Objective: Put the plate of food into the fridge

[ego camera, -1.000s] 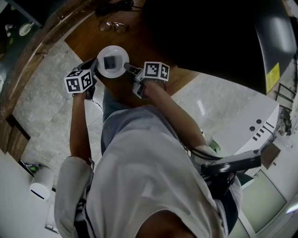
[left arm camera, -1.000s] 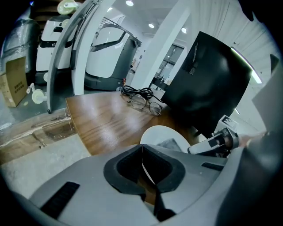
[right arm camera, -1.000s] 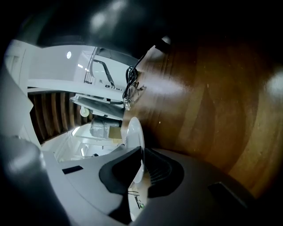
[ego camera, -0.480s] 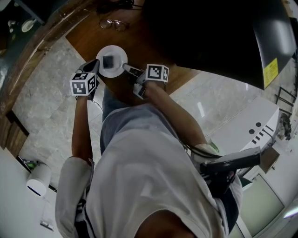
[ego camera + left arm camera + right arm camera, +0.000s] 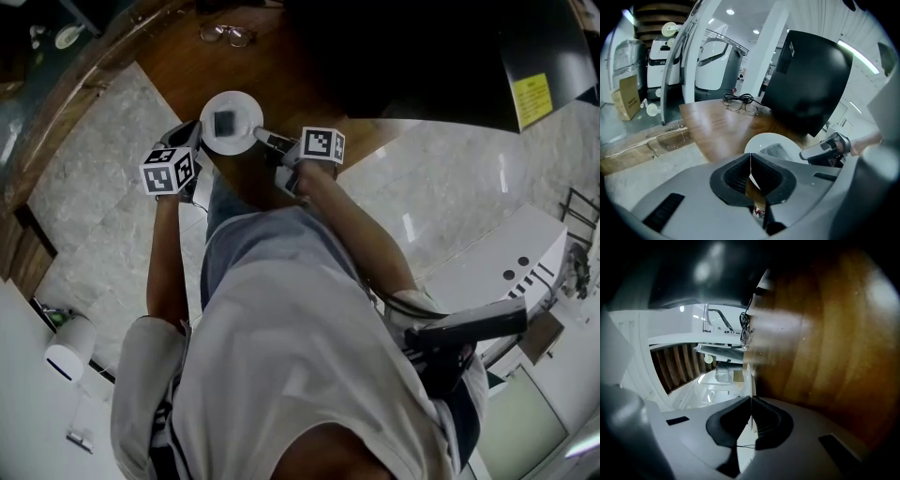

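A white plate (image 5: 246,110) with a grey wrapped piece of food (image 5: 225,123) hangs at the near edge of the brown wooden table (image 5: 281,75). My left gripper (image 5: 194,139) is shut on its left rim. On the opposite rim my right gripper (image 5: 263,140) is shut too. The left gripper view has the plate (image 5: 765,140) running into the closed left gripper (image 5: 751,172), with the right gripper (image 5: 824,148) on the far side. In the right gripper view the plate (image 5: 752,389) is edge-on, a thin white line pinched in the right gripper (image 5: 751,401).
A big black box (image 5: 412,56) with a yellow label (image 5: 531,98) stands on the table behind the plate. Eyeglasses (image 5: 225,36) lie further back. A white machine (image 5: 506,262) stands on the marble floor at the right. White carts (image 5: 665,51) and a cardboard box (image 5: 629,96) stand far left.
The left gripper closed in on the plate's rim. Both grippers and the plate have drawn away from the eyeglasses towards the person, out to the table's edge.
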